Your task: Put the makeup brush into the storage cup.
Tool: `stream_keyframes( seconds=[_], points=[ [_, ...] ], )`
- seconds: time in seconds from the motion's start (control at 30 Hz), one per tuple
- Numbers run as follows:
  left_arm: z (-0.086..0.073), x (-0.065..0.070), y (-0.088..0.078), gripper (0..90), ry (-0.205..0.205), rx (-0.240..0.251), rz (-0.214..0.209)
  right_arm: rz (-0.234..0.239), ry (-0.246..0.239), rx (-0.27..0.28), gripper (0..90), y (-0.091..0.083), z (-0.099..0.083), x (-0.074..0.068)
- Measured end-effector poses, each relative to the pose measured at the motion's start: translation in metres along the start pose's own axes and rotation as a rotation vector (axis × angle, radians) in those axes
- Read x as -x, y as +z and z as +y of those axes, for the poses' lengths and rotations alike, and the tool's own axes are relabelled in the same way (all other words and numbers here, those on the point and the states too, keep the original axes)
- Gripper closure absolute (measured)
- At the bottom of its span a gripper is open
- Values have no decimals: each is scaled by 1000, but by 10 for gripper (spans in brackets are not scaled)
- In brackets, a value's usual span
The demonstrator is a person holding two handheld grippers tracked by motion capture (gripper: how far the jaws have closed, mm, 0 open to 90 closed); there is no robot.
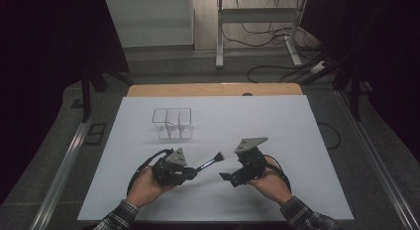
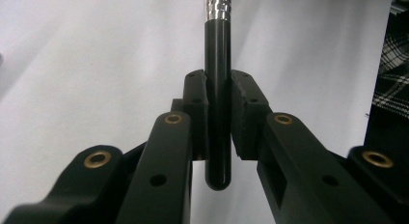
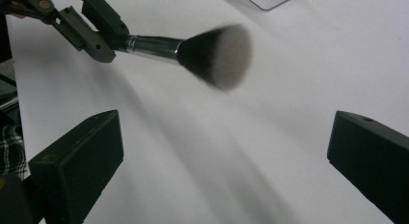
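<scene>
A makeup brush [image 1: 210,162] with a black handle, silver ferrule and dark, grey-tipped bristles [image 3: 219,54] is held above the white sheet. My left gripper [image 1: 190,172] is shut on its black handle [image 2: 217,103], with the bristle end pointing right toward the other hand. The left gripper view has the handle clamped between both pads, its rounded end sticking out behind them. My right gripper [image 1: 226,177] stands open just right of the bristles, nothing between its jaws. In the right gripper view, my left gripper [image 3: 91,28] holds the brush at upper left.
A clear, divided plastic organiser [image 1: 172,123] stands on the white sheet [image 1: 277,121] farther back, left of centre. The wooden table edge [image 1: 213,89] lies behind the sheet. Metal rails run along both sides.
</scene>
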State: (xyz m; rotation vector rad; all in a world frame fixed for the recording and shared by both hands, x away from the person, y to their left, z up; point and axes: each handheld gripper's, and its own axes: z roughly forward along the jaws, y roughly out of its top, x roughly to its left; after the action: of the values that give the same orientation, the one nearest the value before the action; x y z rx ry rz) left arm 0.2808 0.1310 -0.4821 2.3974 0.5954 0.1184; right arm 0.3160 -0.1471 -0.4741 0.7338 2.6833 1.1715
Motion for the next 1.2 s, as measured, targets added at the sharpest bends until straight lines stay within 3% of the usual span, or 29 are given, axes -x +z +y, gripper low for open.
stream_keyframes(
  seconds=[0.47, 0.63, 0.83, 0.93, 1.1, 1.2],
  points=[
    [0, 0, -1, 787, -49, 73, -32, 31, 34, 29, 0, -6, -10, -7],
    [2, 1, -2, 787, -71, 106, -43, 59, 99, 49, 0, -6, -9, -9],
    [3, 3, -3, 787, -93, 142, -49, 43, 142, 102, 0, -10, -6, -10],
    [4, 4, -3, 786, -95, 161, -43, 42, 174, 119, 0, -11, -4, -10],
    [7, 9, -3, 787, -89, 189, -34, 90, 247, 146, 5, -13, 1, -12],
    [9, 11, -2, 786, -77, 200, -32, 101, 274, 159, 73, -14, 3, -12]
  ],
)
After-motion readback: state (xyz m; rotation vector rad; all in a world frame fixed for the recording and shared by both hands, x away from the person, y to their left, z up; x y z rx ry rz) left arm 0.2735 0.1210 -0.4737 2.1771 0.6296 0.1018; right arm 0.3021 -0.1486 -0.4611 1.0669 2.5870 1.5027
